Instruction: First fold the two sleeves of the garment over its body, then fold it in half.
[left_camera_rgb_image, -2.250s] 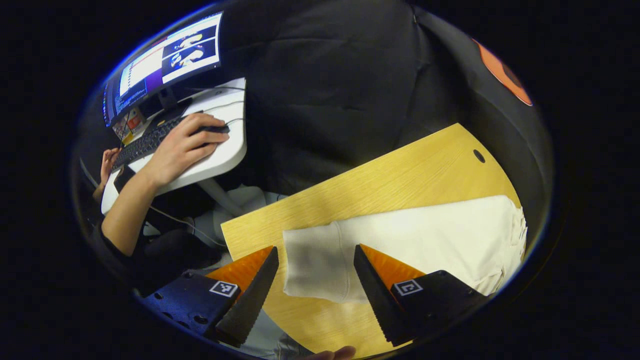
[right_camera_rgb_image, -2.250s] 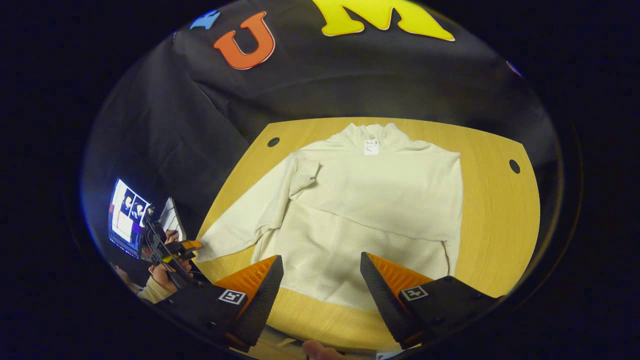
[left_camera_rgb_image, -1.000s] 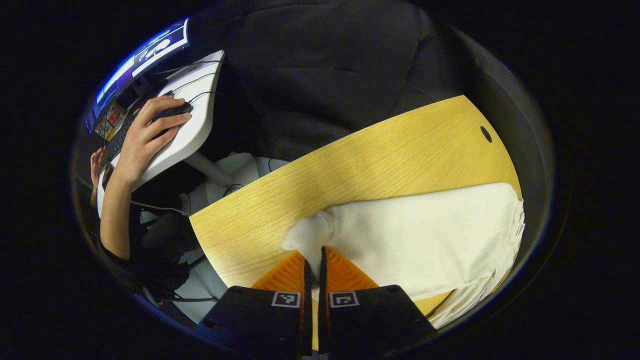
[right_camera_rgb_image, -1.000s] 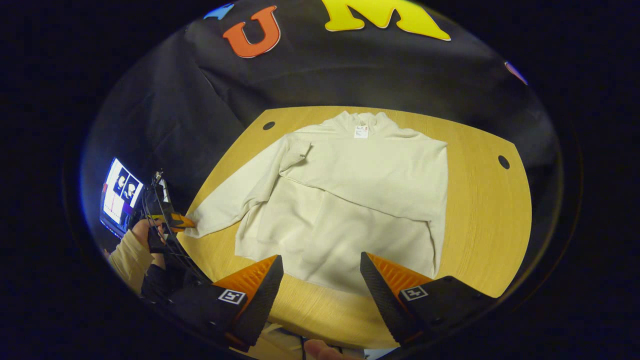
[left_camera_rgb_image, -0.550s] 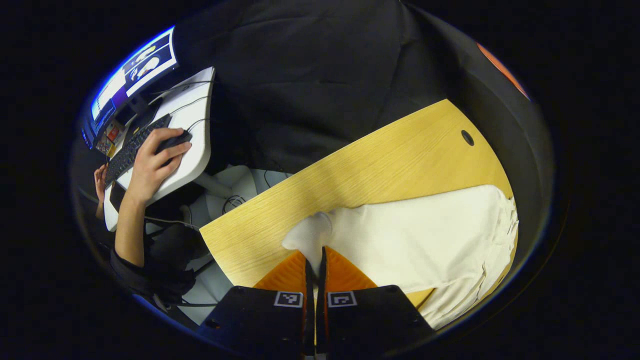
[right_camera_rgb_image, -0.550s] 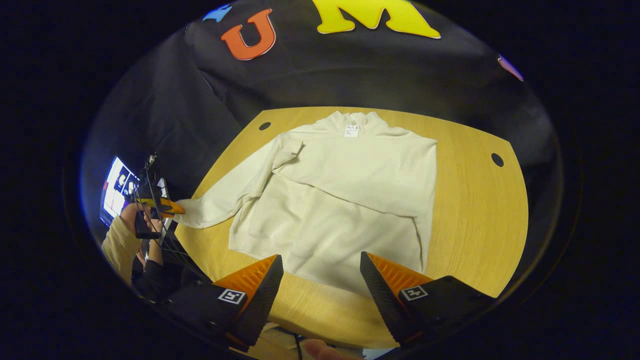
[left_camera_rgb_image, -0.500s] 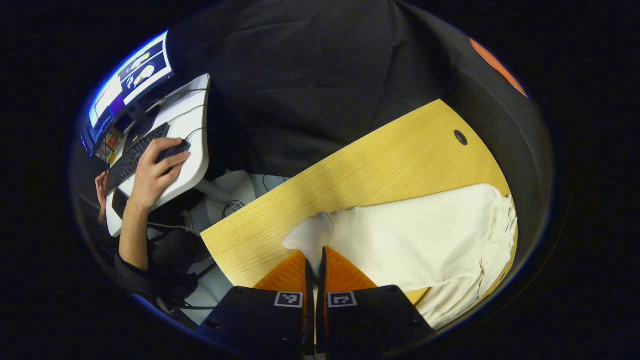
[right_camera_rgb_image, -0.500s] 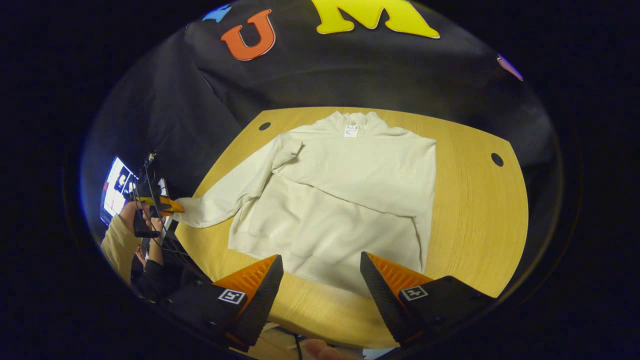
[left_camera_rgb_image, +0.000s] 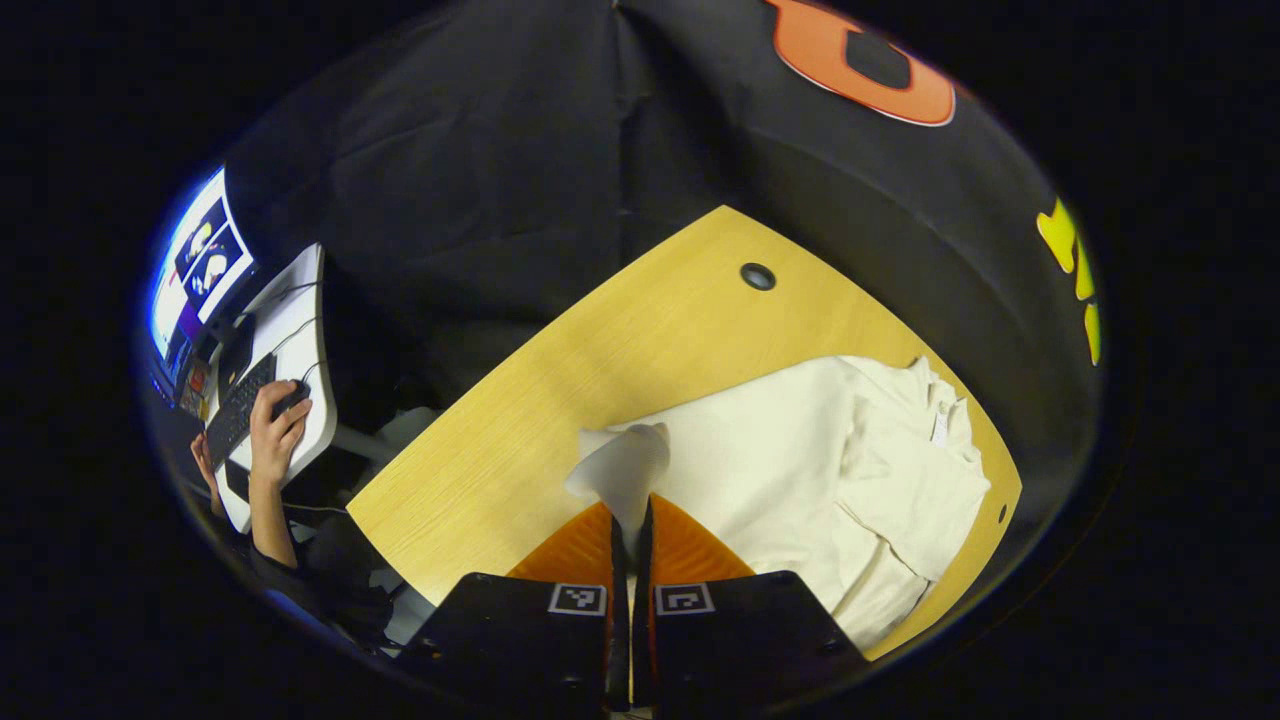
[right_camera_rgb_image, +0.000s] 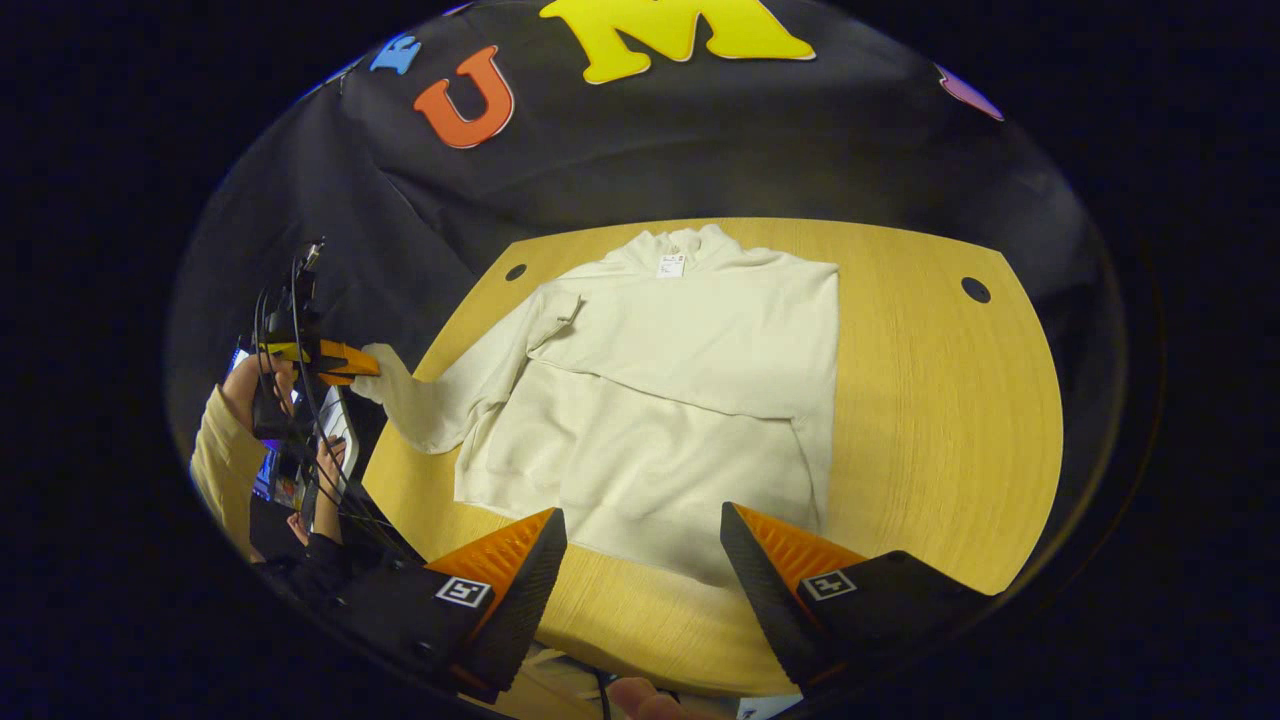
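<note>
A cream sweatshirt (right_camera_rgb_image: 660, 390) lies flat on the wooden table (right_camera_rgb_image: 940, 420), collar toward the far edge. Its right sleeve is folded across the body. Its left sleeve (right_camera_rgb_image: 440, 395) is lifted off the table by its cuff (left_camera_rgb_image: 622, 470), and my left gripper (left_camera_rgb_image: 630, 520) is shut on that cuff. In the right gripper view that left gripper (right_camera_rgb_image: 345, 362) hangs in the air beyond the table's left edge, held by a hand in a pale sleeve. My right gripper (right_camera_rgb_image: 640, 560) is open above the hem at the near edge, with nothing between its fingers.
A side desk (left_camera_rgb_image: 300, 330) with a keyboard and a monitor (left_camera_rgb_image: 195, 260) stands beyond the table's left side, where a person's hand (left_camera_rgb_image: 275, 420) rests on a mouse. The table has round cable holes (right_camera_rgb_image: 975, 290) near its far corners. The black booth wall (right_camera_rgb_image: 700, 150) rises behind the table.
The left gripper closed on the left sleeve's cuff, then lifted it off the table and swung round toward the garment's body. The right gripper stayed open near the hem.
</note>
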